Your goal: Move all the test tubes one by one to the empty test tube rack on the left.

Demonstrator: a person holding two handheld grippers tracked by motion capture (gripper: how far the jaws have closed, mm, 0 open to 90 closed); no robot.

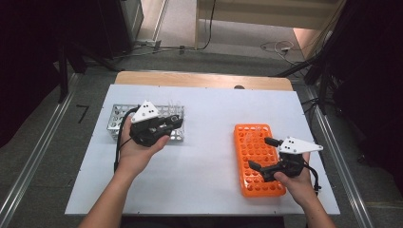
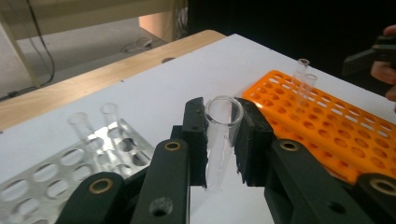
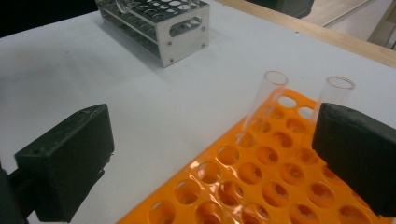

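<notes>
Left claw pinching glass tube, orange rack under spread right claw

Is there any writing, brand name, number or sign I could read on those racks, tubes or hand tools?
None: no readable text shows in these views.
Orange rack: plain, no lettering.
Metal rack: bare, no label.
Glass test tube held in the left gripper: unmarked.
Right gripper: plain black jaws, and its grey plate bears dark dots, no letters.
</notes>
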